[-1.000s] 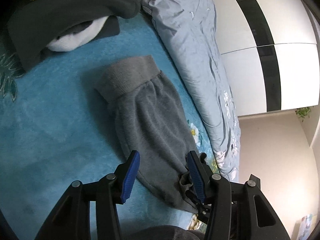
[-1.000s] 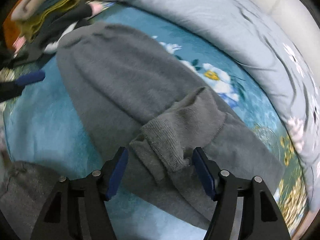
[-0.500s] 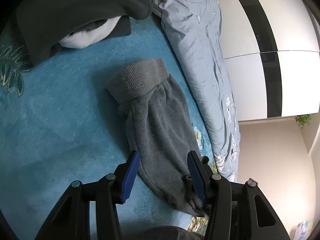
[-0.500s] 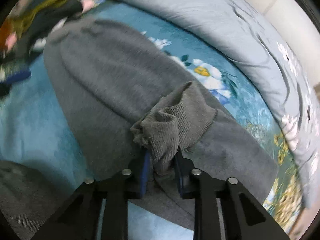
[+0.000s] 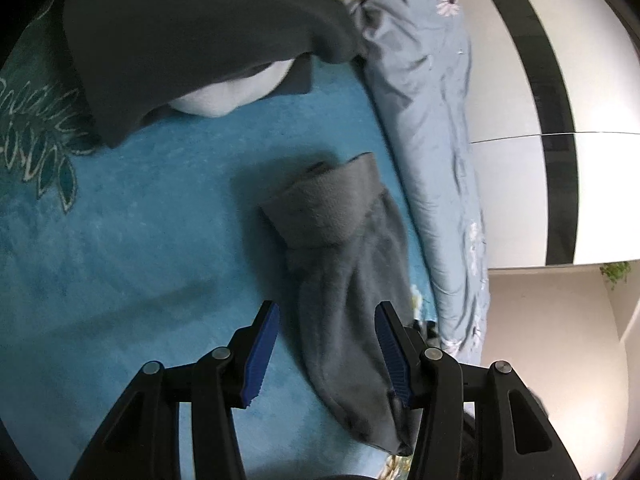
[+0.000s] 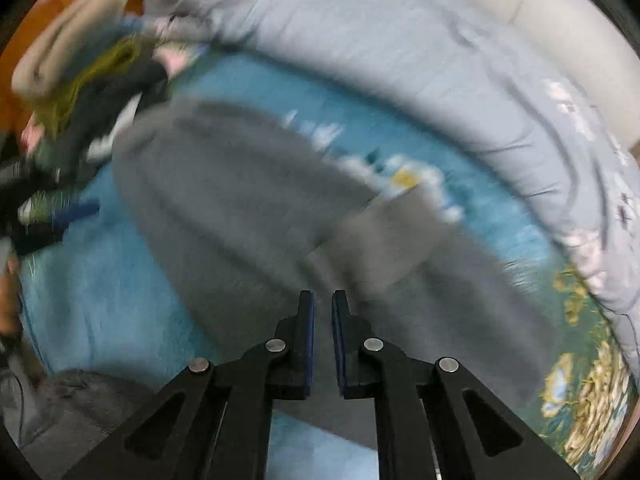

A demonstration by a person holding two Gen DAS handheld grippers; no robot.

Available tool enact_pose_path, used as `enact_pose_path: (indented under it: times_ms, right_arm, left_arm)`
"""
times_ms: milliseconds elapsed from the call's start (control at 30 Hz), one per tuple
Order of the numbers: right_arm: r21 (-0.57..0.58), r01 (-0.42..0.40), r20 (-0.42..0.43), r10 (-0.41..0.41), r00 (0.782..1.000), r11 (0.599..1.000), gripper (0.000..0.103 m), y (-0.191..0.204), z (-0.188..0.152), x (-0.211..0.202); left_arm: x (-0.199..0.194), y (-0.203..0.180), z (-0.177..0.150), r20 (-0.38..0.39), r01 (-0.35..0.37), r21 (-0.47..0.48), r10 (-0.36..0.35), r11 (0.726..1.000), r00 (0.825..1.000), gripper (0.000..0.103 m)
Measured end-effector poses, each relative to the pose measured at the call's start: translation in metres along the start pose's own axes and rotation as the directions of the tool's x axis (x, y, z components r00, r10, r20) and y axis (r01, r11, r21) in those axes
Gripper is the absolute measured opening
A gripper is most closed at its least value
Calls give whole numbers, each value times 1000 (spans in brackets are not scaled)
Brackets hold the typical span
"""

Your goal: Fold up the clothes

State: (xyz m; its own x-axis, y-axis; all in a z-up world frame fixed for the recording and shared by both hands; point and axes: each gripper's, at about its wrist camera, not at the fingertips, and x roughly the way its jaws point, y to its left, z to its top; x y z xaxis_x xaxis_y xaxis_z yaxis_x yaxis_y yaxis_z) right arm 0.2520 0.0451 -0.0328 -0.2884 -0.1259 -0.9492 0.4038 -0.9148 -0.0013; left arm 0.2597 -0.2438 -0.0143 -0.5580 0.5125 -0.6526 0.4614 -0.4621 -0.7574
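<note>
Grey fleece garment [image 5: 348, 280] lies on the teal bedspread [image 5: 140, 240]. Your right gripper [image 6: 322, 312] has just closed, apparently pinching its ribbed cuff [image 6: 384, 240]; left gripper [image 5: 326, 340], half-open, straddles cloth. Next, carry the cuff toward eleven o'clock.

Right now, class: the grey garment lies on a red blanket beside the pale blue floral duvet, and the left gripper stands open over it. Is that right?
One detail is wrong: the blanket under the grey garment is blue, not red, as the left wrist view shows. The pale blue floral duvet and the open left gripper are as stated.
</note>
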Motion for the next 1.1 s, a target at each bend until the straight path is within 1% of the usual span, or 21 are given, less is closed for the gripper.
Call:
enact_pose_path:
  times_ms: [67,100,167,233,300,367,400,433,500,533,567,600,633,667,733,800,867,933,1000,1033,1100]
  right_arm:
    - [23,-31,7,31,999,999,9,-2,-1,-2]
    - [30,-33,15,32,999,999,9,-6,-1,-6]
    - [38,-17,37,15,999,999,9,-14,1,-18]
    - [73,2,61,-7,998,997,10,-28,1,-31]
    - [124,16,85,-27,996,992,10,-44,-1,-44]
    - [194,19,107,-40,993,981,11,-65,-12,-56]
    - [228,15,113,-42,993,973,14,-76,-17,-59]
    - [263,6,113,-37,993,965,19,-87,-24,-59]
    - [320,-13,109,-23,994,947,26,-105,-34,-57]
    - [324,-25,100,-8,995,946,28,-106,-34,-52]
    - [328,-37,91,7,996,944,31,-106,-35,-47]
    - [332,-49,83,23,996,942,43,-107,-36,-42]
    - [325,-62,73,40,997,944,56,-105,-36,-36]
    - [291,-66,62,50,997,954,59,-96,-33,-30]
    - [195,-49,40,43,998,979,60,-72,-23,-16]
    - [96,-17,23,15,1000,995,60,-49,-12,-3]
    - [4,11,8,-11,1000,1000,60,-27,-2,11]
    - [-60,38,-20,-39,999,997,60,-12,2,29]
    - [-101,94,-37,-98,994,990,60,-4,3,43]
    - [-106,110,-41,-115,993,988,60,-4,4,47]
    - [-83,108,-43,-112,993,991,59,-9,3,51]
  left_arm:
    - [4,2,6,-3,2,-4,-2,1000,1000,54]
    - [7,2,10,1,9,-7,-9,1000,1000,54]
    - [15,1,18,9,30,-28,-30,999,1000,56]
    - [24,1,27,15,53,-53,-52,997,999,58]
    - [33,2,33,19,46,-74,-45,996,999,58]
    - [40,3,38,21,43,-90,-41,995,999,56]
    - [43,3,40,21,44,-98,-42,994,999,56]
    - [45,3,41,22,44,-103,-42,994,999,56]
    - [48,2,43,34,45,-98,-42,994,999,55]
    - [49,1,44,39,42,-95,-38,995,998,50]
    - [51,0,45,42,20,-88,-17,996,999,46]
    - [53,-2,45,45,-6,-83,10,997,999,41]
    - [55,-4,46,48,-30,-78,34,997,998,38]
    - [56,-6,46,51,-39,-75,43,996,998,37]
    - [57,-9,47,54,-53,-69,56,996,997,37]
    - [57,-10,47,49,-58,-67,61,996,997,37]
    - [57,-8,50,40,-55,-75,59,996,997,38]
    - [56,-6,52,29,-49,-83,52,995,998,40]
    - [55,-6,53,15,-47,-80,48,996,999,42]
    - [54,-5,54,10,-46,-73,47,996,999,45]
    - [54,-6,55,1,-49,-59,49,997,999,50]
